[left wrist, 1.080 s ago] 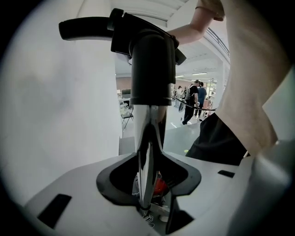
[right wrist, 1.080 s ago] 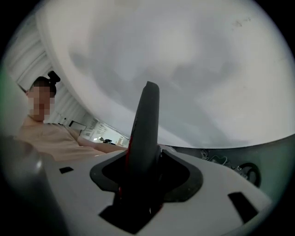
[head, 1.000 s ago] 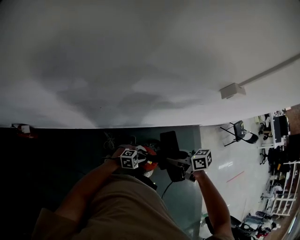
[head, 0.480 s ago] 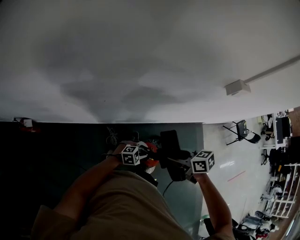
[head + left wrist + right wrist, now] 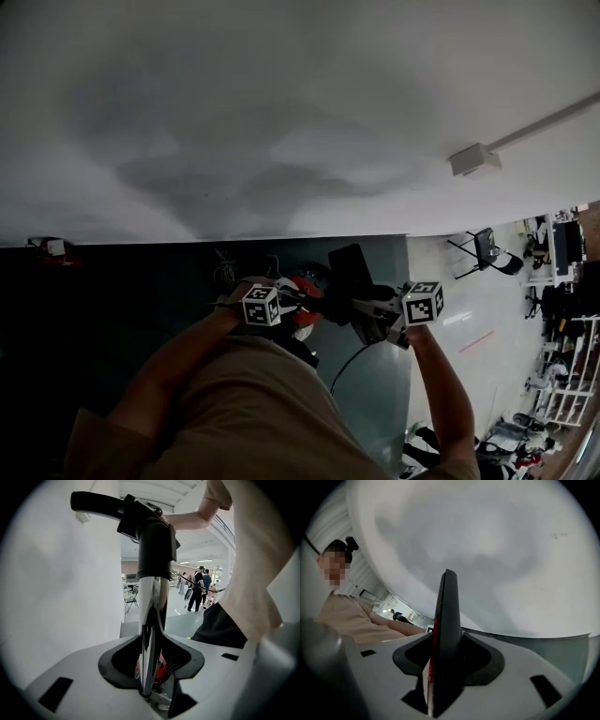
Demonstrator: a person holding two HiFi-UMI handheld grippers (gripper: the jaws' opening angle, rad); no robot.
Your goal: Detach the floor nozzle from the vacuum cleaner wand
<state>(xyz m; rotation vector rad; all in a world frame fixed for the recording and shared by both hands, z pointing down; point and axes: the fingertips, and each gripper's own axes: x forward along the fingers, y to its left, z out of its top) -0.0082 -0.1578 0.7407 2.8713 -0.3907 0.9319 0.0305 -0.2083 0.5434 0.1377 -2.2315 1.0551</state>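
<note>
In the head view my left gripper [image 5: 296, 306] and my right gripper [image 5: 377, 317] hold the vacuum cleaner in front of the person's chest. The chrome wand [image 5: 153, 616] runs up between the left jaws, which are shut on it. A black coupling [image 5: 155, 545] and a curved handle sit at the wand's top. A red vacuum part [image 5: 304, 292] shows by the left gripper. The black floor nozzle [image 5: 349, 269] stands edge-on between the right jaws [image 5: 443, 677], which are closing on it. A red stripe runs down its edge [image 5: 446, 620].
A black cable [image 5: 342, 364] hangs under the grippers. A folding chair [image 5: 487, 251] and shelving [image 5: 562, 394] stand on the floor at the right. A white box [image 5: 473, 159] is fixed to the wall. Several people [image 5: 199, 590] stand far off in the left gripper view.
My right gripper, with the nozzle in it, has shifted a little to the right, away from the left one. The left gripper has stayed on the wand.
</note>
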